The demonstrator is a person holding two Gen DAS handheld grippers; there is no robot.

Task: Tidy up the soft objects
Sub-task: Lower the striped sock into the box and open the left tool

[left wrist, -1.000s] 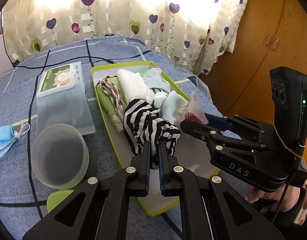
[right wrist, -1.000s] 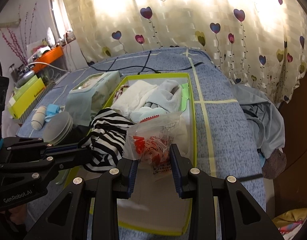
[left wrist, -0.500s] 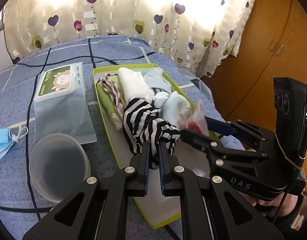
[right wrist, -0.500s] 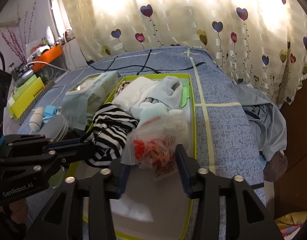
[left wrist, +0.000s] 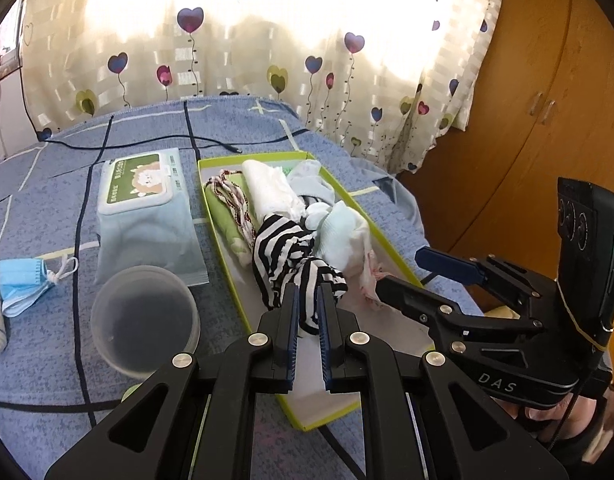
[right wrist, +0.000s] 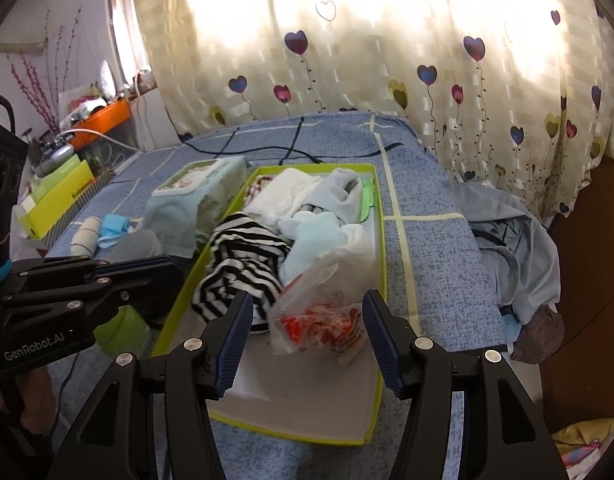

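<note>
Black-and-white fabric: the striped garment [left wrist: 291, 256] lies in the near middle of the lime-rimmed tray [left wrist: 391, 240], its near end pinched between the almost shut jaws of the left gripper [left wrist: 305, 316].
Clear plastic: the crinkly bag with red print [right wrist: 323, 320] rests on the tray floor, right of the stripes; the right gripper [right wrist: 307, 330] straddles it, jaws just spread wide, pads off the film, so it is let go.
Step in hand: as I judge it, the bag is just placed and the striped piece still needs settling.
Next move: likely the right gripper backs out toward the near side without snagging the bag, while the left tucks or frees the stripes.
Near edge: the tray's near floor is bare grey, good room to lay something flat.
Right edge: the tray wall sits just beside the bag; beyond it bare blue bedspread [right wrist: 435, 264], then rumpled grey-blue cloth [right wrist: 519, 248].
Left side: a translucent tub [left wrist: 145, 320] and a wipes pack [left wrist: 147, 208] stand close to the tray, so little swing room there.
Far end: white and pale blue soft pieces [right wrist: 307, 208] fill the tray's far half; behind it the bedspread is open up to the curtain [right wrist: 347, 48].
</note>
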